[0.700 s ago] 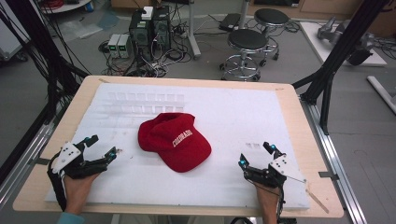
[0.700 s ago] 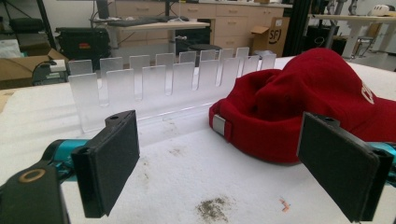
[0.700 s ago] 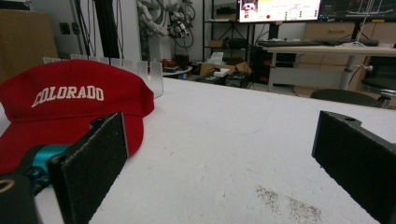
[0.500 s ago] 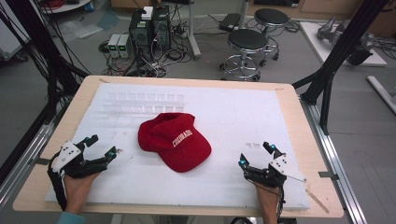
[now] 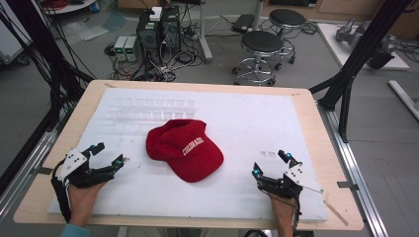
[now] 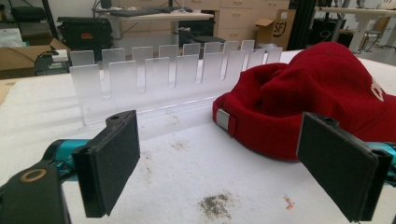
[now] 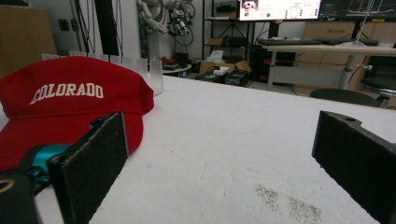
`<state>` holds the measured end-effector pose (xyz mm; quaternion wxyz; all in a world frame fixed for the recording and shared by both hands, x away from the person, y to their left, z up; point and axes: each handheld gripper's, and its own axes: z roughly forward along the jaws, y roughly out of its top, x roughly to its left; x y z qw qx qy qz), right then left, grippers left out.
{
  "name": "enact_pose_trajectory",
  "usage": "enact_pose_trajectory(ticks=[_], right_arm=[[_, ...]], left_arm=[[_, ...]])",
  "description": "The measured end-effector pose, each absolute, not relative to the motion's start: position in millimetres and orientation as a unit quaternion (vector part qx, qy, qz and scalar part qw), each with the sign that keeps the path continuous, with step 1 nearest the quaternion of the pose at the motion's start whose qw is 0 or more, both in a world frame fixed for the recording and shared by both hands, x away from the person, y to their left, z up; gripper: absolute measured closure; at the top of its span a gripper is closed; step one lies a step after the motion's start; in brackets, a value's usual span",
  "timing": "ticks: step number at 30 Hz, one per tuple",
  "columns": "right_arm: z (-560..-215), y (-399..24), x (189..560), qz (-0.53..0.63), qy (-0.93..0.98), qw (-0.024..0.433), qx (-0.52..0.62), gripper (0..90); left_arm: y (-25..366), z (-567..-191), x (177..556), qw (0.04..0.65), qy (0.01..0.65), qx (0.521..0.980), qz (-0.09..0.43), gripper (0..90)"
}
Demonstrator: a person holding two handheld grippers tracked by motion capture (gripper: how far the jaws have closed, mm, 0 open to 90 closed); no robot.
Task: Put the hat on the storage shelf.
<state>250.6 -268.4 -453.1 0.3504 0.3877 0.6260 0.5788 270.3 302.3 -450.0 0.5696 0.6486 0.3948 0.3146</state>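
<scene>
A red cap [image 5: 185, 148] is lying in the middle of the white mat [image 5: 276, 118] that is covering the wooden table [image 5: 326, 148]. The cap has white letters on it, and from the right gripper view they are spelling COLORADO. Its brim is pointing toward the near right side of the table. A person is standing at the near edge and is holding a gripper in each hand. The left gripper [image 5: 107, 154] is sitting on the mat at the near left, well apart from the cap. Its two black jaws are standing wide open with nothing between them but the bare mat. In the left gripper view the cap [image 6: 317, 93] is lying a little way ahead, off to the right side, and its back strap is facing the gripper. The right gripper [image 5: 269, 164] is sitting on the mat at the near right, also apart from the cap. Its jaws are wide open too, and they are holding nothing. In the right gripper view the cap [image 7: 70, 102] is showing off to the left, behind the left jaw. A clear plastic rack [image 5: 153, 106] with a row of little upright tabs is standing just behind the cap, toward the far side of the mat. There are a few small dirty smudges on the mat near the grippers.
</scene>
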Motion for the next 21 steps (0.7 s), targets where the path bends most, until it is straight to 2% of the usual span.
enact_pose_trajectory(ticks=[14,21], right_arm=[[-453,-268,252,0.575,0.629,0.353,0.386,2.5],[-452,-267,253,0.572,0.634,0.348,0.387,2.4]], left_arm=[[302,-447,274,0.559,0.411,0.653,0.303,13.7],[293,-424,275,0.566,0.399,0.669,0.271,13.3]])
